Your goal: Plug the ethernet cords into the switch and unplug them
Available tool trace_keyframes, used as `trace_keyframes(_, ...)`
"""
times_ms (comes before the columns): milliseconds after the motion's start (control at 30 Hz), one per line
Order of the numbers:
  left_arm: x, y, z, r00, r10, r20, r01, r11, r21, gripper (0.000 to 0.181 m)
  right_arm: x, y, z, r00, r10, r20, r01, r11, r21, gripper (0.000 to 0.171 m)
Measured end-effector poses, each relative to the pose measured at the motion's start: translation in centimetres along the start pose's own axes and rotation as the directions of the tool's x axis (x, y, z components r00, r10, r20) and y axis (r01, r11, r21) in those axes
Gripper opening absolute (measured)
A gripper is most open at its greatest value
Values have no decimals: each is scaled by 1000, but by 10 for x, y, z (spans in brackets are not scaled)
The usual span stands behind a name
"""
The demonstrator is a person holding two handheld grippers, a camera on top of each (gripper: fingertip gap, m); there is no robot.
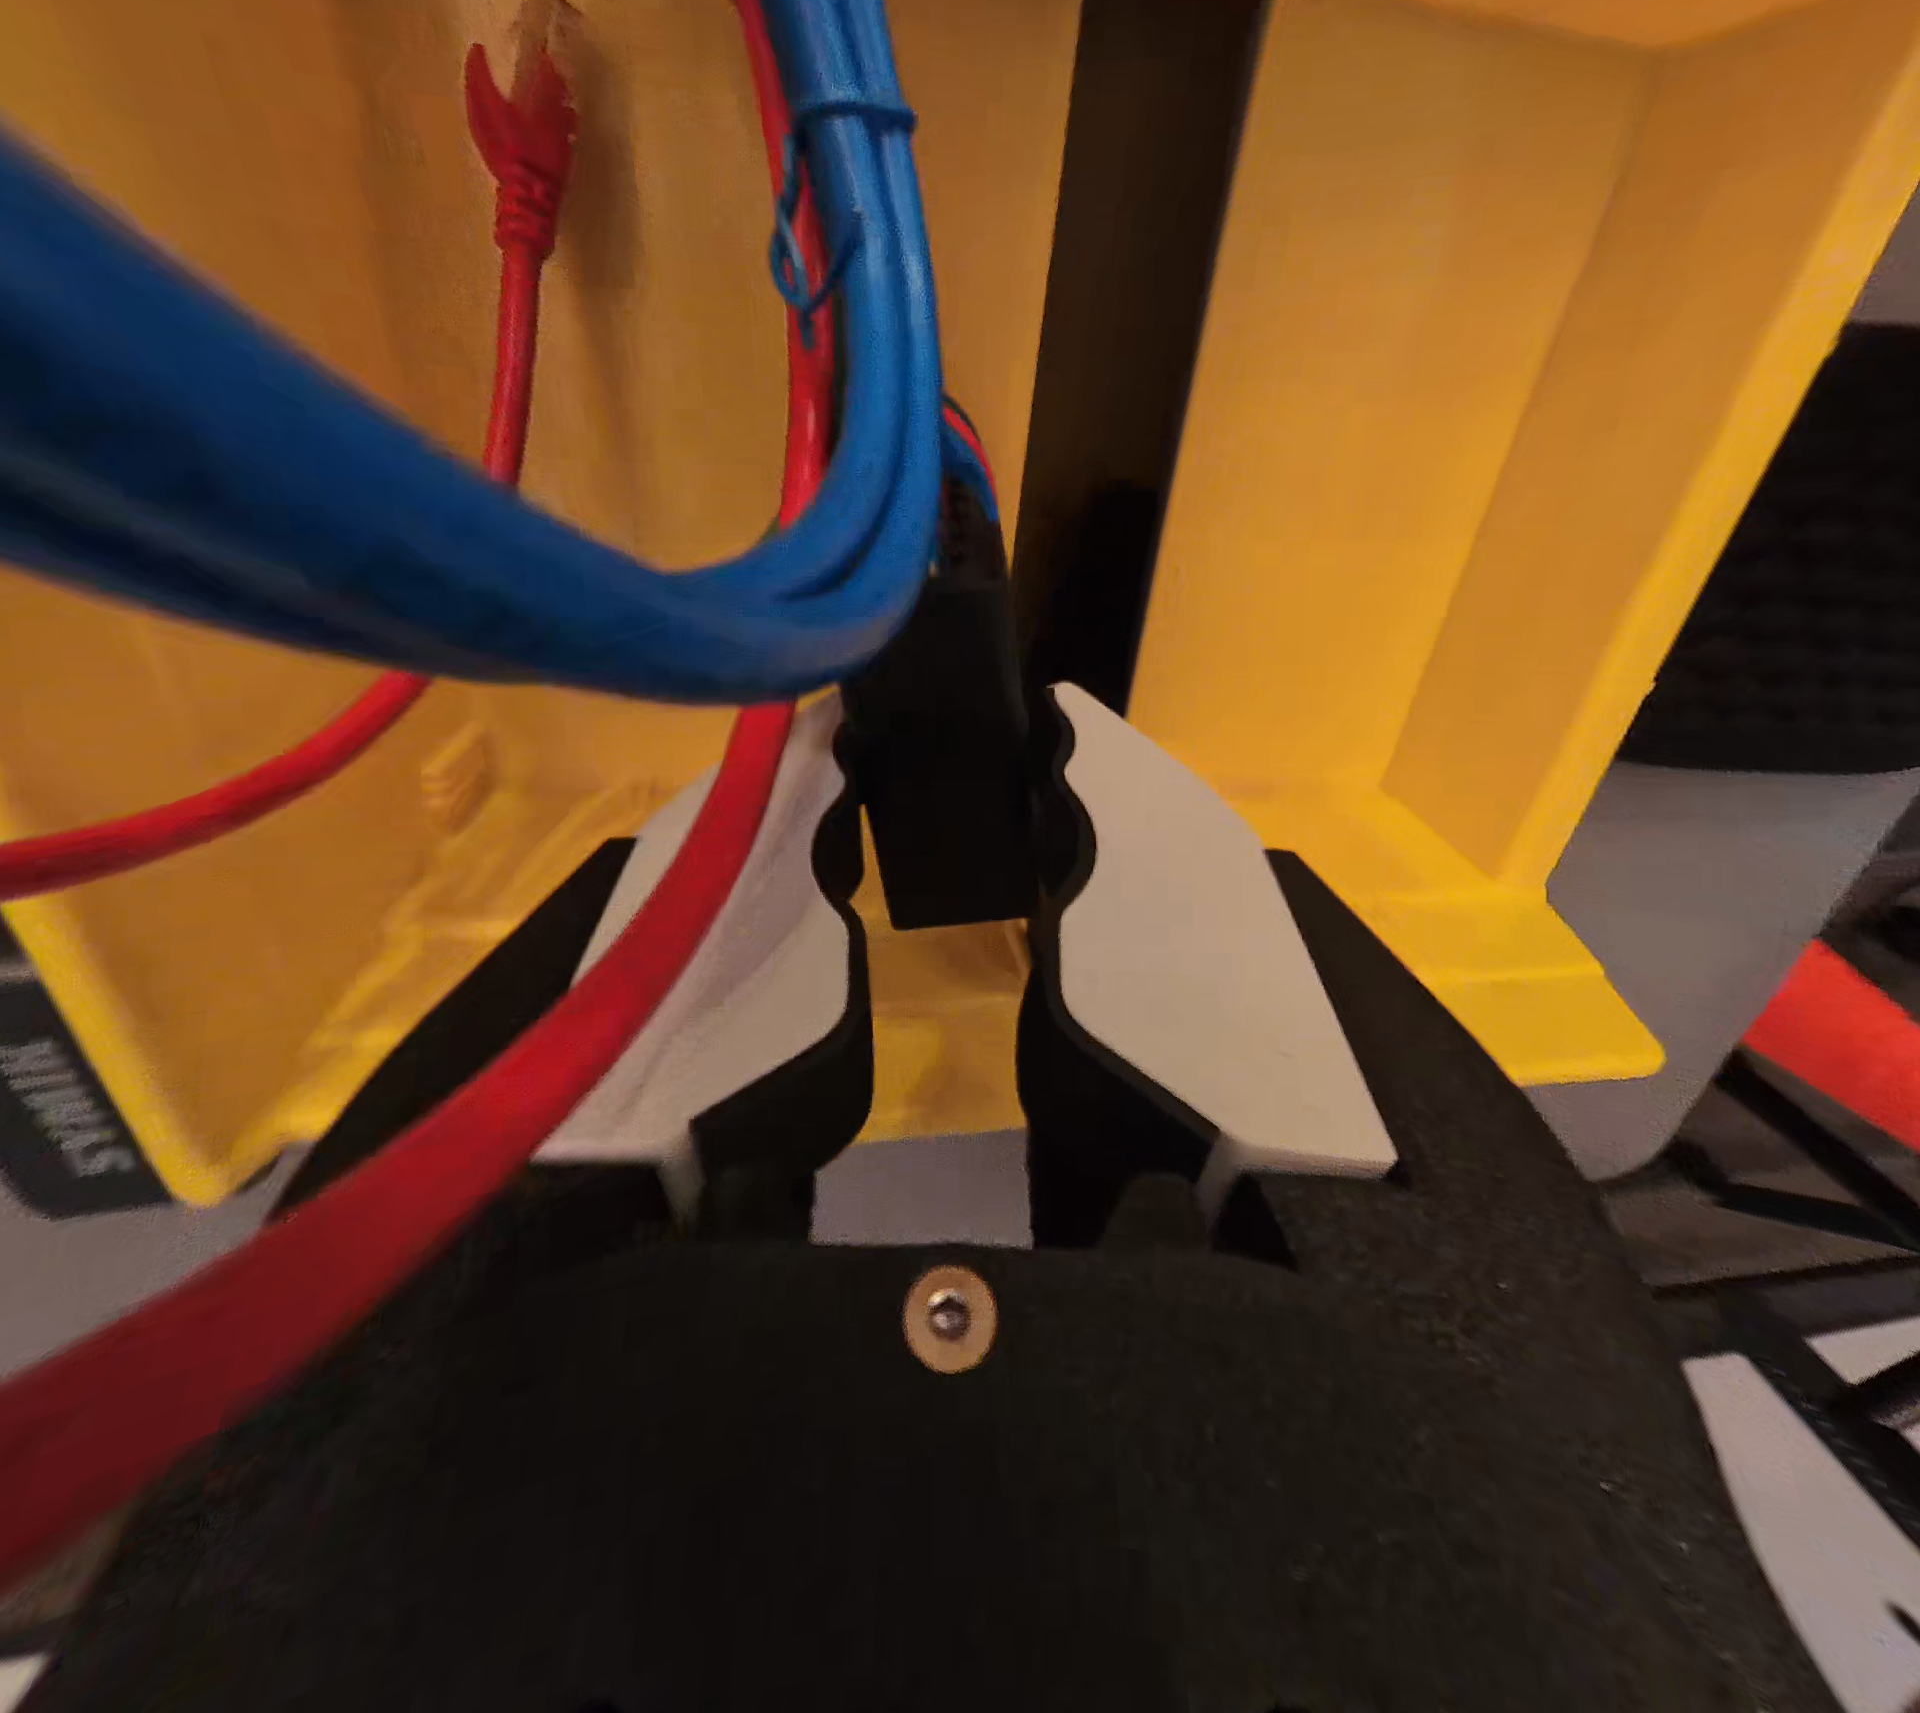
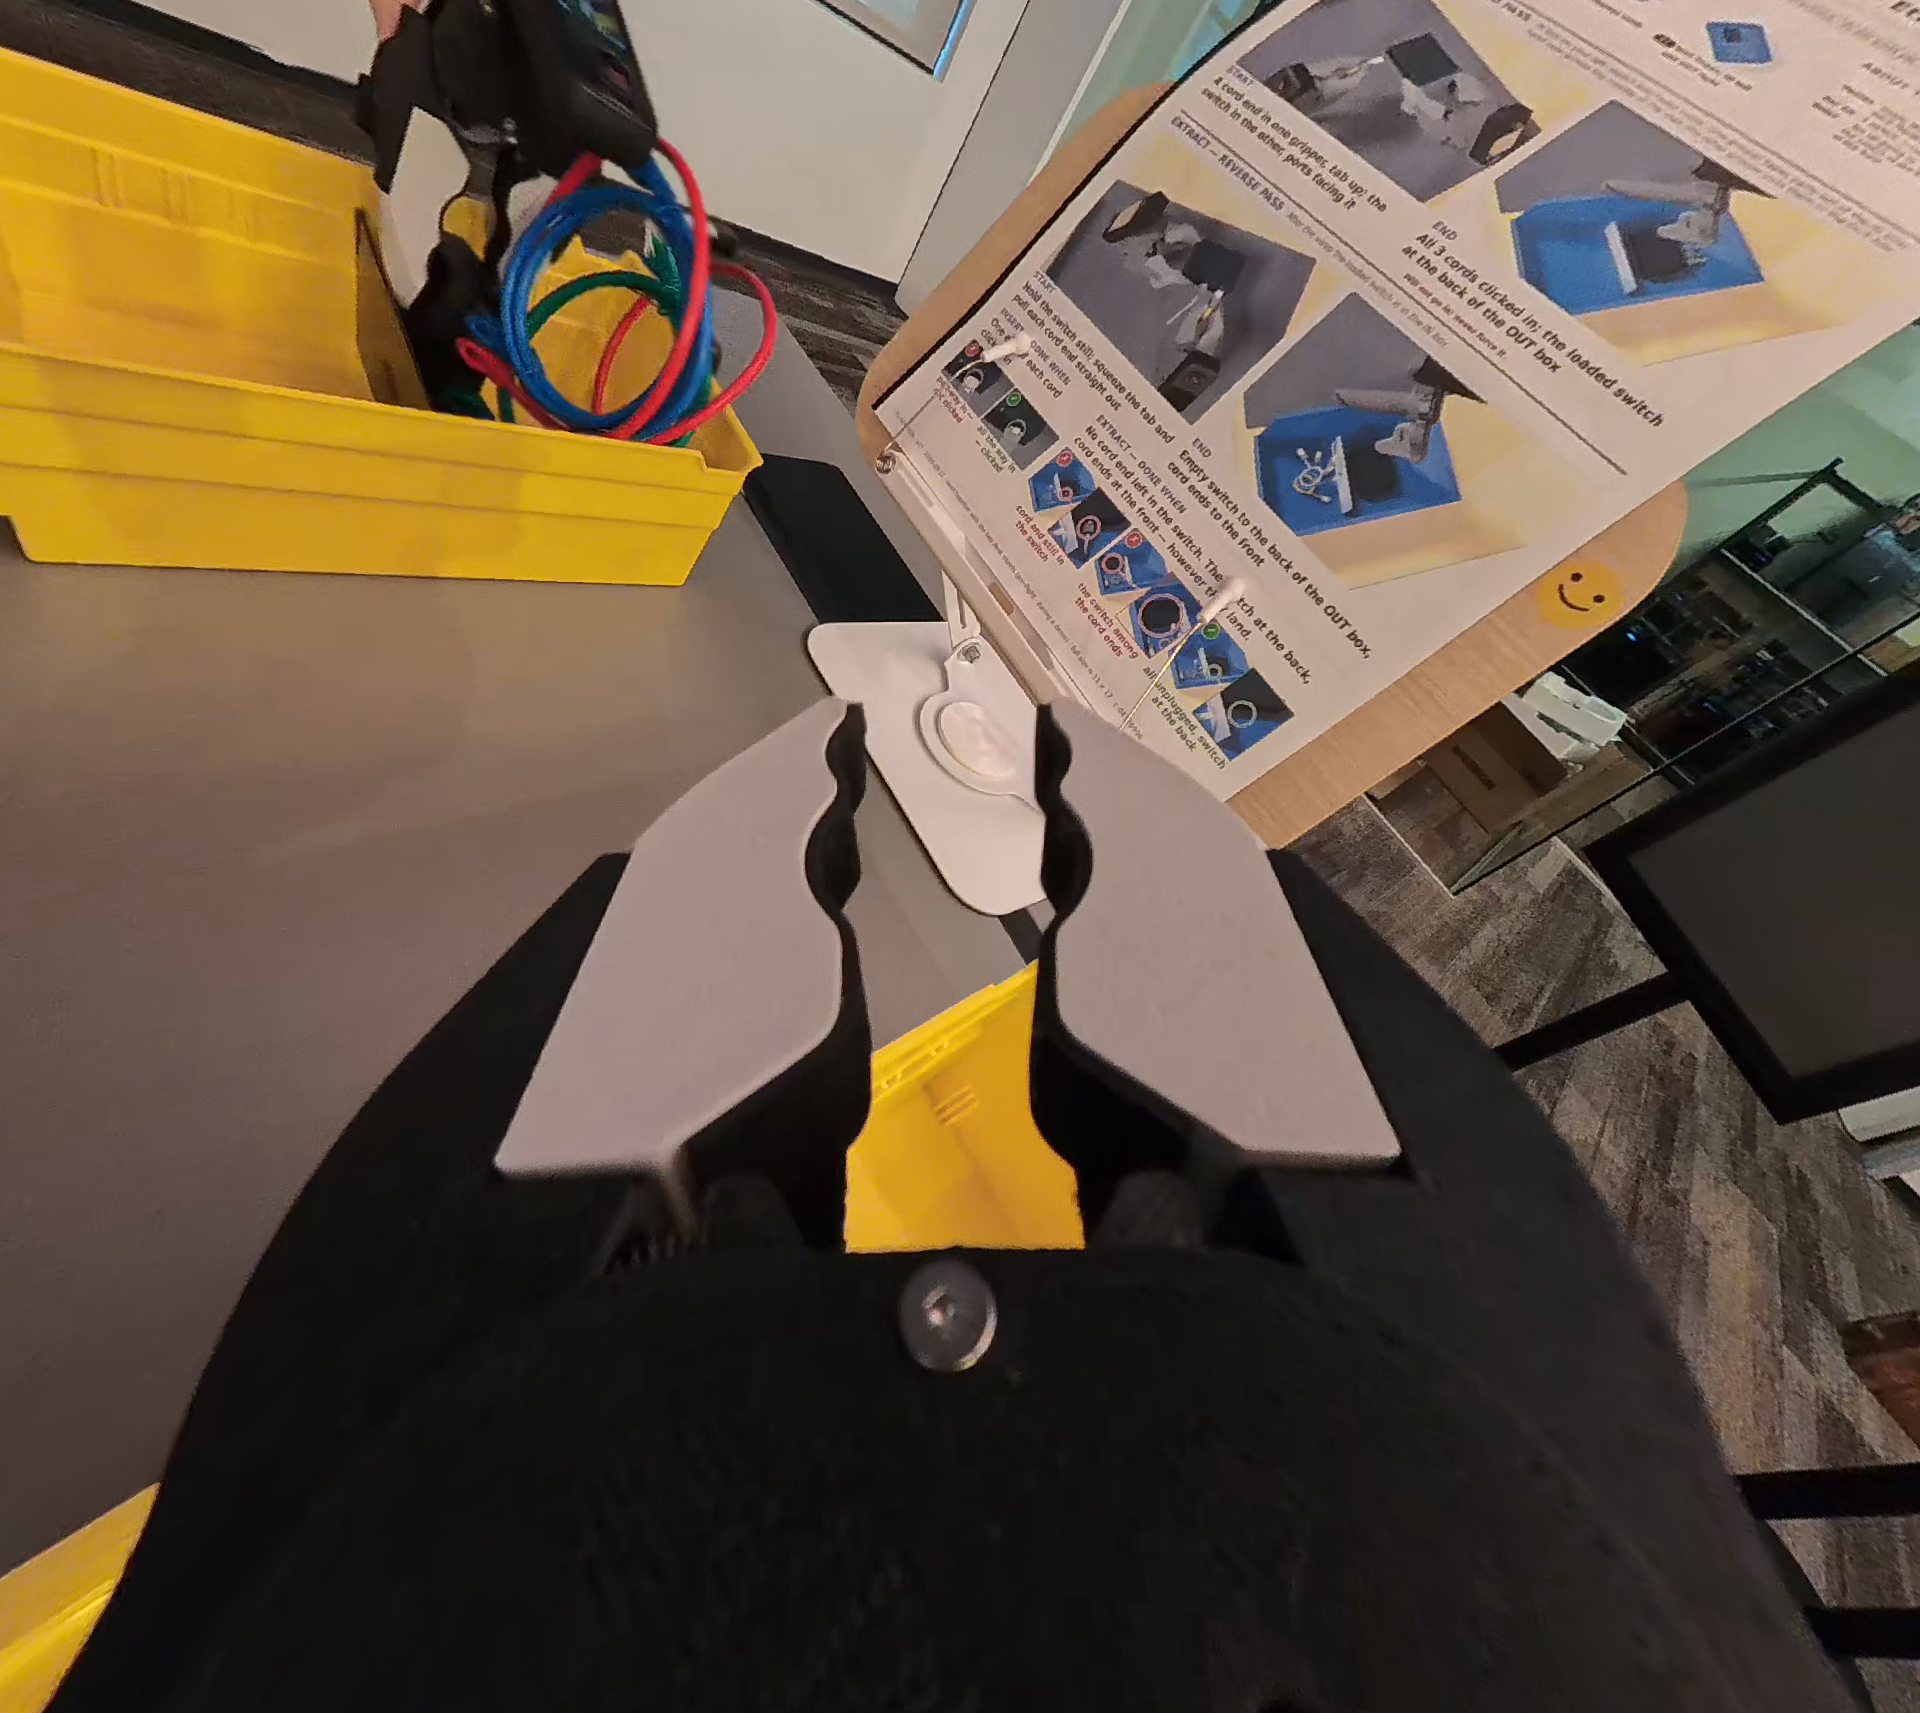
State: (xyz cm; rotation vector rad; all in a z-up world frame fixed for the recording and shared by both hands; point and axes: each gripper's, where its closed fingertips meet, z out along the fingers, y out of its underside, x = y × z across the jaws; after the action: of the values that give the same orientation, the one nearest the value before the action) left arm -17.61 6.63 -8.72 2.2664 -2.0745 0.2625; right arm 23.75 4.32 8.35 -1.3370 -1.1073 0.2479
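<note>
My left gripper (image 1: 945,728) is shut on the black switch (image 1: 951,832), held edge-on between its white fingers inside a yellow bin (image 1: 1351,416). Blue cords (image 1: 416,562) and a red cord (image 1: 582,988) run from the switch's far end and loop past the camera. A loose red plug (image 1: 525,136) hangs against the bin's wall. In the right wrist view the left gripper (image 2: 457,292) holds the switch at the bin (image 2: 364,500), with blue, red and green cord loops (image 2: 623,313) hanging into it. My right gripper (image 2: 948,738) is open and empty above the grey table (image 2: 312,780).
A black divider (image 1: 1164,209) stands upright in the bin just behind the switch. A second yellow bin (image 2: 956,1133) lies under my right gripper. An instruction board (image 2: 1351,375) on a white stand (image 2: 883,666) stands at the table's right edge, with floor beyond. Tip to tip, the grippers are about 45 centimetres apart.
</note>
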Motion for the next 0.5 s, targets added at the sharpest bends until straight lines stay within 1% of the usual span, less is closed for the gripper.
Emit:
trace_keyframes(133, -1, 4, -9, 988, -17, 151, 23, 999, -39, 28, -1, -4, -2, 1000, -2, 0, 2, 1000, 14, 32)
trace_keyframes(267, -13, 19, -12, 940, 24, 339, 50, 977, -208, 28, -1, -5, -2, 1000, -21, -10, 21, 1000, 4, 32)
trace_keyframes(300, -12, 22, -9, 938, 39, 344, 50, 968, -247, 29, -1, -5, -3, 999, -29, -13, 29, 1000, 0, 32)
trace_keyframes(367, -12, 25, 0, 938, 34, 346, 67, 959, -275, 28, -3, -6, -3, 999, -44, -13, 44, 999, -5, 32)
trace_keyframes(433, -16, 26, 8, 935, 31, 354, 74, 957, -280, 28, -4, -7, -3, 998, -56, -10, 56, 998, -5, 32)
trace_keyframes(500, -20, 26, 8, 930, 34, 365, 74, 957, -279, 29, -6, -7, -3, 998, -68, -8, 68, 998, -10, 32)
